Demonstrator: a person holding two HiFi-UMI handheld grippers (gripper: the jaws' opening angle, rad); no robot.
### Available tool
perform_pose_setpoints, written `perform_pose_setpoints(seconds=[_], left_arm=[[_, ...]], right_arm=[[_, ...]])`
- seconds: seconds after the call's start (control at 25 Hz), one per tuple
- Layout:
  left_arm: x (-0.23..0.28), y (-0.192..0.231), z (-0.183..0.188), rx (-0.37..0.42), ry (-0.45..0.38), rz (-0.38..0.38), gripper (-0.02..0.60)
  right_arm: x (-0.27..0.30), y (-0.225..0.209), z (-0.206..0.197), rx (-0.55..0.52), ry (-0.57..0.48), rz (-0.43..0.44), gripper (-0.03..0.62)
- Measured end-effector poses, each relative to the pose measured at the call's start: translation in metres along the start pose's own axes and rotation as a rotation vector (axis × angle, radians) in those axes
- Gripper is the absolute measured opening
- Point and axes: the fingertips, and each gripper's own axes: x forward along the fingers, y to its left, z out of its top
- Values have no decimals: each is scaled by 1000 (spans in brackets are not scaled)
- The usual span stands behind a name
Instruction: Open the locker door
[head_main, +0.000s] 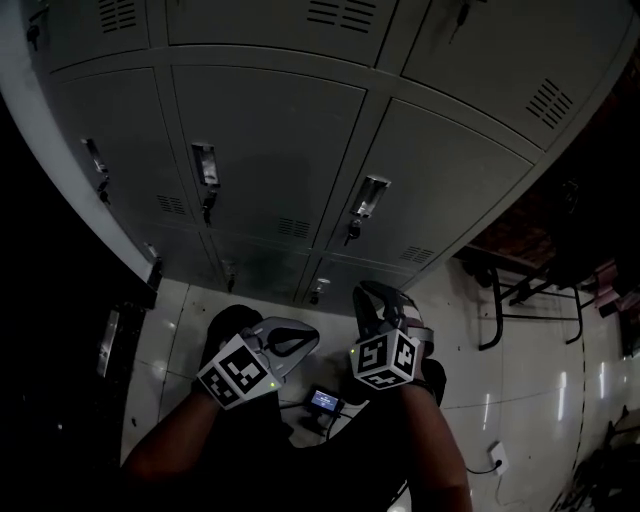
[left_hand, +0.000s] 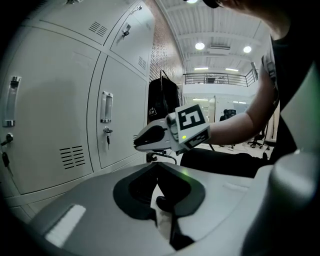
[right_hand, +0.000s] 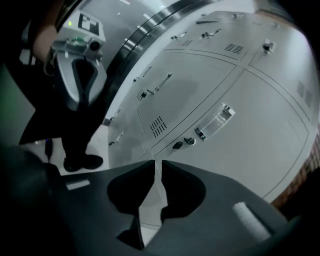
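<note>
Approach: the grey steel locker door (head_main: 440, 180) is closed, ahead of the right gripper (right_hand: 154, 166) and well apart from it. Its jaws are barely ajar and empty. The left gripper (left_hand: 156, 169) has its jaws together, also empty. I'd widen the right jaws, square up on the chrome pull handle (right_hand: 215, 122) beside the key lock (right_hand: 189, 141), pinch its edge and pull along the hinge arc. Can't tell if it's latched.

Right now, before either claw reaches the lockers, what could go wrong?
The right gripper has its jaws barely apart and empty; unless opened wider they may bump the handle rather than grasp it. The key hanging just beside that handle could get snagged or knocked instead.
</note>
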Motion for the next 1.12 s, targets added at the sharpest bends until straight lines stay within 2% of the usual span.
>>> perform_pose_setpoints(seconds=[0.08,0.2,0.28,0.4,0.52,0.6,0.64,1.12], left_arm=[[-1,1,0,-2,-5,0,12],[-3,1,1,-4,-12,2,12],[-4,1,1,-5,-15,2,12],[-4,1,2,-5,-19,1,12],[-4,1,2,-7,-20,0,12],[-3,1,2,-7,-21,-2,12],[-3,0,2,-7,-21,-3,12],[-4,1,0,-3,-13,0,12]], right_arm=[[15,-12,5,-113,40,-59,46],[35,-28,11,-258,102,-135,116],[45,-40,18,-328,130,-193,138],[56,-58,30,-424,149,-280,138],[69,-62,36,-497,171,-301,136],[75,-61,36,-512,188,-305,64],[75,-61,36,-509,194,-310,47],[33,-35,31,-471,102,-301,43]])
